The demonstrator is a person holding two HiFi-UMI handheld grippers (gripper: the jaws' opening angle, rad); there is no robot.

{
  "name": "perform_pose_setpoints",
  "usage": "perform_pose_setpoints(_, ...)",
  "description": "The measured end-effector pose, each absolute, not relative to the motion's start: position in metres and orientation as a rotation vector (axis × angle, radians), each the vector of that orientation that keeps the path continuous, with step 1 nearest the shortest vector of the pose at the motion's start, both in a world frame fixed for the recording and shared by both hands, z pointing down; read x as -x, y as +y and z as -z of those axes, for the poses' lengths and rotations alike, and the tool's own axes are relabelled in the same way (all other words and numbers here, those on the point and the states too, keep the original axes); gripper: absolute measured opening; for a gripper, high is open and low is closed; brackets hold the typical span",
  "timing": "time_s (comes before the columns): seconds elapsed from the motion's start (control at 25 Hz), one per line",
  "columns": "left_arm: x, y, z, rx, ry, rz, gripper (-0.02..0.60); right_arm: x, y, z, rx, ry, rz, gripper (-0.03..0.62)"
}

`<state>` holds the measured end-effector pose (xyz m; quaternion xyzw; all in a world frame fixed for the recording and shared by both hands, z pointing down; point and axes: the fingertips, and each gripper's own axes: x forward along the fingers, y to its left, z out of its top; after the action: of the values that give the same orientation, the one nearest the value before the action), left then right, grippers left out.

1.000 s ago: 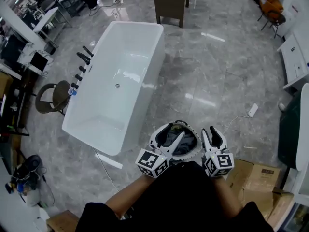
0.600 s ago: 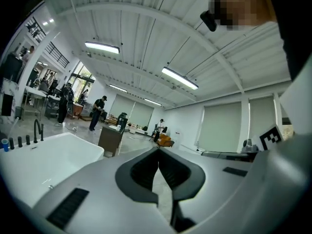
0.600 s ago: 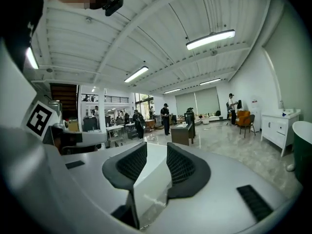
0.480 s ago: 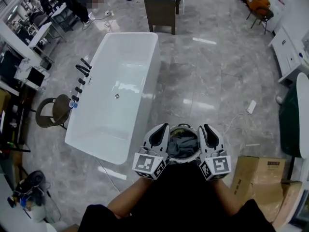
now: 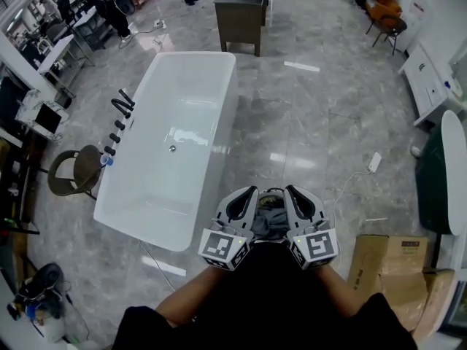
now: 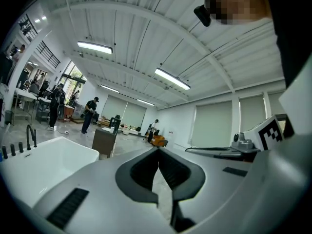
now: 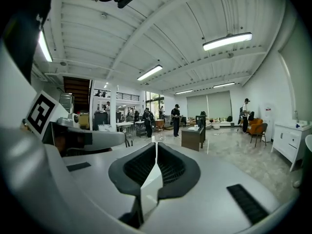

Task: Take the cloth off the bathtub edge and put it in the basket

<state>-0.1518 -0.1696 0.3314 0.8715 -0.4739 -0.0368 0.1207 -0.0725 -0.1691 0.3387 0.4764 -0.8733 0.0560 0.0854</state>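
The cloth (image 5: 271, 221) sits in the basket (image 5: 271, 191) between two empty claws: left claw (image 5: 250, 193) shut, right claw (image 5: 290, 192) just closing shut.

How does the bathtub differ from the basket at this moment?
The bathtub is long, white and rectangular; the basket is much smaller and round. The bathtub is empty, its edge bare; the basket holds a grey cloth. Both stand on the grey floor.
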Motion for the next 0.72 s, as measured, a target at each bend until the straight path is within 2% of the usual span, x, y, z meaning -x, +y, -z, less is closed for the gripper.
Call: perform_pose_setpoints(0.72,0.134,-0.171,-0.341,-2.581,-1.283,0.101,0.015,0.047,-0.164,-0.344,-1.561,-2.52,-0.18,0.031)
